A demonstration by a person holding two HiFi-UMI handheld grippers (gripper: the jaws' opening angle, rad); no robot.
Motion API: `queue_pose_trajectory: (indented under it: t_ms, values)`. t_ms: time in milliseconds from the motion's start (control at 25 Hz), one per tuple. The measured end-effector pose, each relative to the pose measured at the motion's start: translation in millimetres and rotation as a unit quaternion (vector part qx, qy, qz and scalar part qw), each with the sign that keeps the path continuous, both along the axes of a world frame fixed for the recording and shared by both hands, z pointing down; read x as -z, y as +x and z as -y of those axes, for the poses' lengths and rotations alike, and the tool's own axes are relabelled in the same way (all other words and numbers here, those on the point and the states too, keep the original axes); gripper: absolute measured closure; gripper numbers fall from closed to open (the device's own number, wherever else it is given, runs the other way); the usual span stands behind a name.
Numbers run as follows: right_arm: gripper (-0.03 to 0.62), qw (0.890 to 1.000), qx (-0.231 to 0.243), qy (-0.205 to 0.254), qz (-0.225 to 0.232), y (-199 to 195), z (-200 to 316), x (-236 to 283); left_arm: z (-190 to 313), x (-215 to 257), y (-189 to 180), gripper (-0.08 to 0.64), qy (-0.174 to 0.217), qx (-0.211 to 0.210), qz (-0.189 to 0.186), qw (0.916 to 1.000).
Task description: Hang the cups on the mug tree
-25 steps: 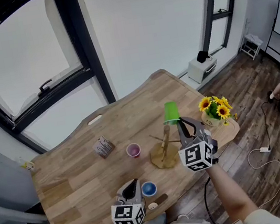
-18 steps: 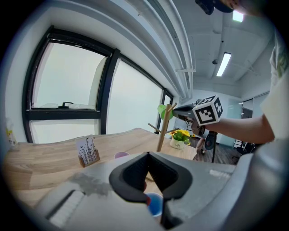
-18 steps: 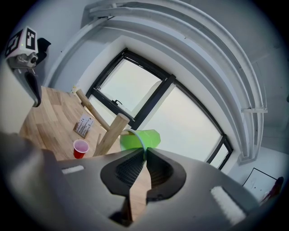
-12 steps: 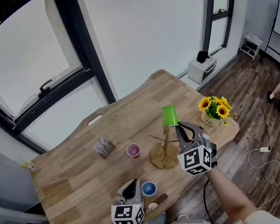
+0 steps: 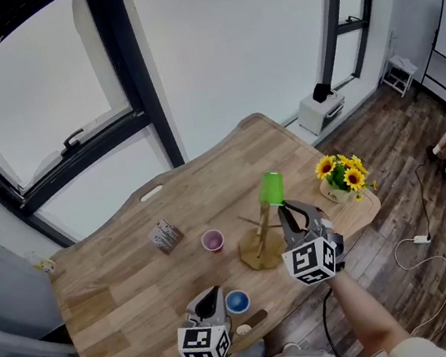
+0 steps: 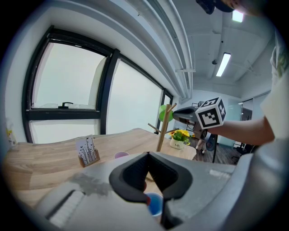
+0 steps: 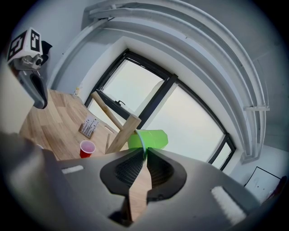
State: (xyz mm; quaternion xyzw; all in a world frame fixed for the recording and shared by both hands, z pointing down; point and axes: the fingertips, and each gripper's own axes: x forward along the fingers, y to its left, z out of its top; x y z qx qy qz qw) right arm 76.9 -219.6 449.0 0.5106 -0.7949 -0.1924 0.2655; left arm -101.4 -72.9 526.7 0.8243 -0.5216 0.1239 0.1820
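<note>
The right gripper (image 5: 285, 208) has slid a little back toward the person since a second ago, and its jaws have just been opening; in the right gripper view the rim of the green cup (image 7: 151, 139) still sits in the narrow slit between the tips, but the hold looks slackened rather than pinched. The green cup (image 5: 271, 188) lies on its side at the top of the mug tree (image 5: 261, 242), a touch lower and more tilted than before, its mouth against the end of the upper wooden branch. I read this as the letting-go stage of the first hanging, with the cup about to rest on the tree by its own weight. The left gripper (image 5: 211, 296) has stayed put near the table edge, jaws pressed together on nothing, with the blue cup (image 5: 237, 301) just beside and below its tips. The pink cup (image 5: 212, 240) stands on the table (image 5: 123, 292) beside the tree base, so two cups are not yet hung. Whether the branch really reaches inside the green cup is hidden by the cup itself in both views, the tree's base is cut off by the gripper body in the right gripper view, and the small brown thing (image 5: 252, 322) by the left gripper is too small to name
</note>
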Motion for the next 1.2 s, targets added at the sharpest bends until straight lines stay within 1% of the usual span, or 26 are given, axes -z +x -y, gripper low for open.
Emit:
queue_pose_trajectory:
  t_ms: [280,560,640,680,880,1200]
  values:
    - [0.563,1.0,0.011,-0.008,-0.005,-5,-2,-6,0,-2,-4,0.558,-0.001,0.002,0.0,1.0]
    - [0.56,1.0,0.019,-0.019,-0.001,-7,-7,-12,-1,-1,-6,0.558,0.0,0.002,0.0,1.0]
    - [0.536,0.999,0.023,-0.024,0.002,-7,-10,-14,-1,-1,-6,0.56,-0.001,0.002,0.0,1.0]
    - [0.526,0.999,0.025,-0.026,0.004,-7,-12,-15,-1,-2,-6,0.559,0.0,0.001,0.0,1.0]
    - [0.518,0.999,0.029,-0.036,0.01,-1,-23,-20,-1,-2,-6,0.558,0.0,-0.001,0.0,1.0]
    - [0.518,0.997,0.031,-0.065,0.016,7,-53,-45,-3,-3,-9,0.558,-0.003,0.001,0.0,1.0]
